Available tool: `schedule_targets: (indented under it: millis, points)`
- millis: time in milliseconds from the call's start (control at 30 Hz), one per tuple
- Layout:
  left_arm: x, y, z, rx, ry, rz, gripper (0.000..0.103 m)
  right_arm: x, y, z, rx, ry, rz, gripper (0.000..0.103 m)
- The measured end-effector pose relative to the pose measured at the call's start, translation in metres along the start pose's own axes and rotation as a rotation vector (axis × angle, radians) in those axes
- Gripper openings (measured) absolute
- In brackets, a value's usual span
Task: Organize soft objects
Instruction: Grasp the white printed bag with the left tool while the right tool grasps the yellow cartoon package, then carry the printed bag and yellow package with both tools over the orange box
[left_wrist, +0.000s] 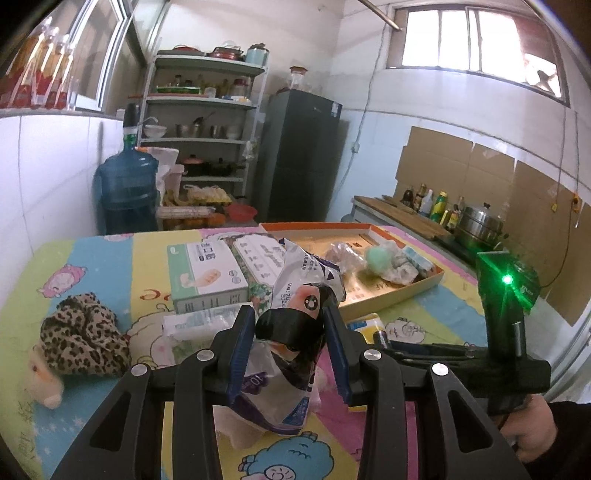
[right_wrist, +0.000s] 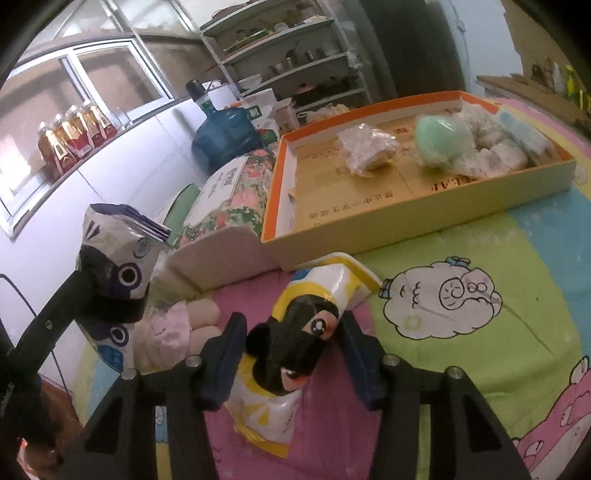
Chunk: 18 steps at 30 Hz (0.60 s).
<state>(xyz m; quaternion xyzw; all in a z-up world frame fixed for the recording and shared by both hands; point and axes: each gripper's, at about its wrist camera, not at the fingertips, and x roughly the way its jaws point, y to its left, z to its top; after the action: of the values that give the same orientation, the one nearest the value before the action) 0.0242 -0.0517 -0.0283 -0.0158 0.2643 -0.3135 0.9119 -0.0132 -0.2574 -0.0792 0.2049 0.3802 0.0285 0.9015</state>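
**Soft packs on the cartoon table**

Soft things sit on a bright cartoon cloth (left_wrist: 110, 258) in a kitchen with shelves (left_wrist: 203, 122) and a blue water jug (left_wrist: 127, 184). An orange-edged tray (right_wrist: 417, 218) holds wrapped soft bits. The left gripper (left_wrist: 291, 332) is squeezed tight on a purple-and-white bag (left_wrist: 295, 280), lifted off the cloth. The right gripper (right_wrist: 291, 343) is partly open around a yellow-and-white pack (right_wrist: 321, 284) lying flat; whether its pads touch, I cannot tell. Only the left view shows a leopard scrunchie (left_wrist: 85, 339).

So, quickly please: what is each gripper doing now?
Left gripper: closed on the purple and white packet.
Right gripper: open around the yellow and white packet, not gripping it yet.
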Motion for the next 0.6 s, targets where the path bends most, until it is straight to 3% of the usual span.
schedule_targets:
  millis: [300,333,367,600]
  points:
    - [0.001,-0.005,0.0,-0.006,-0.008,0.014,0.04,-0.013,0.003,0.001,-0.017,-0.028,0.018,0.049]
    - [0.001,-0.005,0.001,-0.008,-0.01,0.018,0.04,-0.016,0.003,0.002,-0.023,-0.039,0.015,0.046]
    - [0.001,-0.005,0.001,-0.009,-0.011,0.021,0.04,-0.019,0.003,0.003,-0.028,-0.045,0.022,0.037]
    - [0.004,-0.014,0.007,-0.016,-0.015,0.025,0.04,-0.037,0.007,0.008,-0.096,-0.103,0.015,0.029]
